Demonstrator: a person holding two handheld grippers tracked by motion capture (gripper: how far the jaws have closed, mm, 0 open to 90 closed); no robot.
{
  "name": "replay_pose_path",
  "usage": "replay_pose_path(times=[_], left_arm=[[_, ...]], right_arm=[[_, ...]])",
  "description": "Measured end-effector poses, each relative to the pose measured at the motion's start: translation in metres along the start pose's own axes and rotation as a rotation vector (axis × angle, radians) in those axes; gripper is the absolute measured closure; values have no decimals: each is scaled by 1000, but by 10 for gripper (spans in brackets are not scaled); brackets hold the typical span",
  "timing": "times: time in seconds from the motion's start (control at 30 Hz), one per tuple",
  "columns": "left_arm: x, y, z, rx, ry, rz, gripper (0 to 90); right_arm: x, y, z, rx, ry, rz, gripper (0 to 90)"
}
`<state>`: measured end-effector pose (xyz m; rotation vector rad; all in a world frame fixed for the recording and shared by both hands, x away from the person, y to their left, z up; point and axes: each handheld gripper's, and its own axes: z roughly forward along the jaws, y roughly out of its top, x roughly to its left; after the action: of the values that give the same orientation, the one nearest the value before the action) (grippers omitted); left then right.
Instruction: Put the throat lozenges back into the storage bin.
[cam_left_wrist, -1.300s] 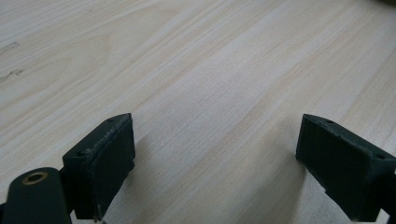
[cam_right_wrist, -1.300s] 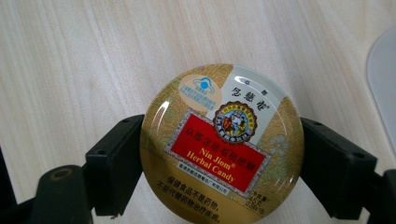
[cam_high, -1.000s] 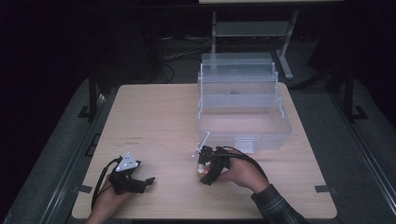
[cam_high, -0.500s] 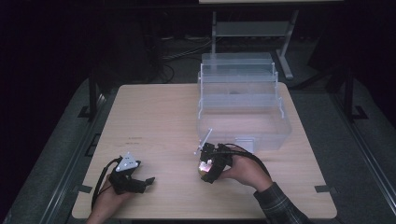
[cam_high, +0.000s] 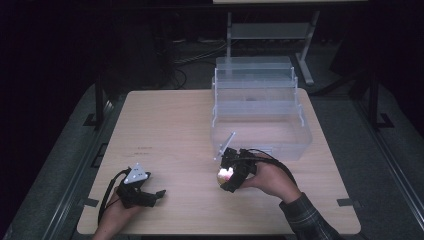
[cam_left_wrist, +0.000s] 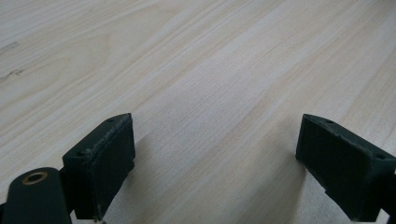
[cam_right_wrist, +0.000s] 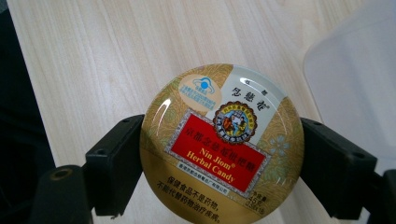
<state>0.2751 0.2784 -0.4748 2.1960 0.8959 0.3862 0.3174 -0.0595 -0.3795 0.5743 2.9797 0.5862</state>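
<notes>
Currently the right gripper (cam_right_wrist: 219, 154) clamps the candy tin (cam_right_wrist: 222, 142); the clear storage box (cam_high: 260, 112) lies directly ahead, nearer than the left gripper (cam_left_wrist: 215, 168), whose jaws stand wide.

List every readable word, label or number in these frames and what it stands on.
"Nin Jiom® Herbal Candy": red panel on the round gold candy tin clamped in the right gripper.
Chinese lines and the weight figure on the tin: too small to read.
Faint marks on the table: illegible.
</notes>
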Motion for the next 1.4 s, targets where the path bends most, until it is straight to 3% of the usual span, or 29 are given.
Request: replay_pose_path(times=[0.73, 1.4], left_arm=[[0, 0, 0, 0, -2, -3, 109], [0, 0, 0, 0, -1, 0, 109]], right_arm=[[-7, -7, -25, -20, -14, 24, 196], [-27, -15, -50, -28, -51, 62, 196]])
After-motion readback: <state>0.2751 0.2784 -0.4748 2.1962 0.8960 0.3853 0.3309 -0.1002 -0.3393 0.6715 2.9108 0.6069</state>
